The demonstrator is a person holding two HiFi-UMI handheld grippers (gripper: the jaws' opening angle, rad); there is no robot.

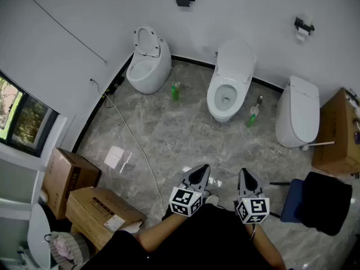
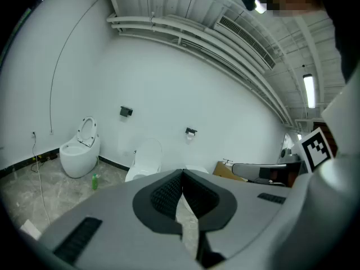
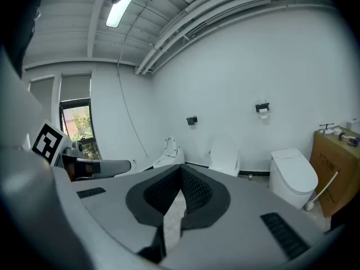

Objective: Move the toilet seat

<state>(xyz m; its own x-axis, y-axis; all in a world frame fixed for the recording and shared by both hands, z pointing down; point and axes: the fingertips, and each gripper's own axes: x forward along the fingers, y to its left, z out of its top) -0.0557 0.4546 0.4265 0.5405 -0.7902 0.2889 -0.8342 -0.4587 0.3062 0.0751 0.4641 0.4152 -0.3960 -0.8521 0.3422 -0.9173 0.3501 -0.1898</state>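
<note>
Three white toilets stand along the far wall. The left toilet (image 1: 147, 61) (image 2: 79, 152) (image 3: 170, 153) has its seat ring raised. The middle toilet (image 1: 229, 82) (image 2: 145, 161) (image 3: 225, 156) has its lid up and its bowl open. The right toilet (image 1: 298, 112) (image 3: 292, 176) has its lid down. My left gripper (image 1: 201, 171) (image 2: 181, 173) and right gripper (image 1: 246, 174) (image 3: 181, 169) are held side by side close to my body, well short of the toilets. Both are shut with nothing between the jaws.
Green bottles (image 1: 175, 90) (image 1: 252, 116) stand on the marble floor beside the toilets. A cable (image 1: 135, 145) runs across the floor at left. Cardboard boxes (image 1: 72, 174) (image 1: 103, 211) sit at the near left, another box (image 1: 337, 133) at right, a dark chair (image 1: 322, 200) beside my right gripper.
</note>
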